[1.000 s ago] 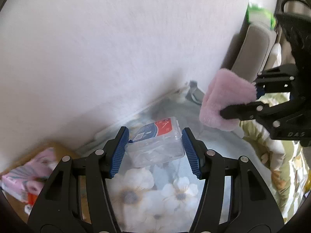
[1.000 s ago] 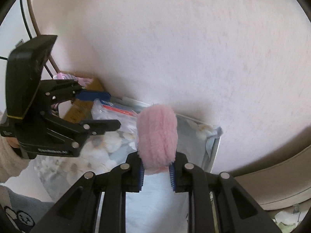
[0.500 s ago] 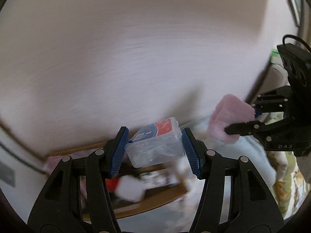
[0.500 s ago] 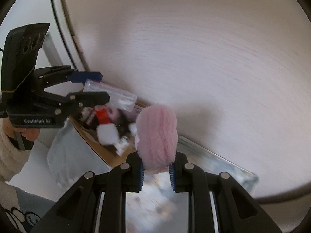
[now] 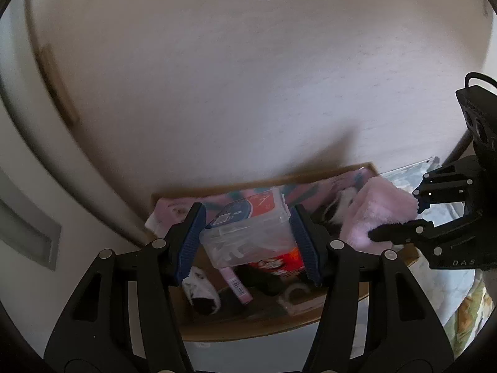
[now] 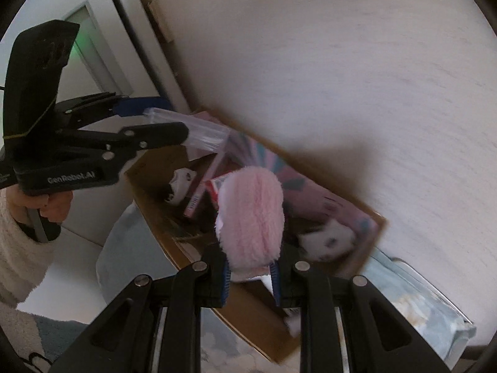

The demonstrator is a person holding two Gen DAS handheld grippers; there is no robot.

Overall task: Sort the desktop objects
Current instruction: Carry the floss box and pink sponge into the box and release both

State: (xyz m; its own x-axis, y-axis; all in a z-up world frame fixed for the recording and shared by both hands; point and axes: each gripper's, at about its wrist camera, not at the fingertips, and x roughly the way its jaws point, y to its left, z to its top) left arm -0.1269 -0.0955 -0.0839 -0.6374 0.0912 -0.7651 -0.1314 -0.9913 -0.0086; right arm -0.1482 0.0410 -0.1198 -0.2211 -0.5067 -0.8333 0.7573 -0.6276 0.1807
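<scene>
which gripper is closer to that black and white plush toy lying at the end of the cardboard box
Right. The right gripper, shut on the pink fluffy item, hangs beside the plush toy. The left gripper holds its clear box over the opposite end.

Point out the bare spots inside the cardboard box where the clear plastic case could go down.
Bare floor shows along the cardboard box near wall, below the white-and-black plush and pink stick. The middle is crowded: red packet, dark items. The clear plastic case hangs in the left gripper; the right gripper's pink fluffy pad hangs above the right side.
</scene>
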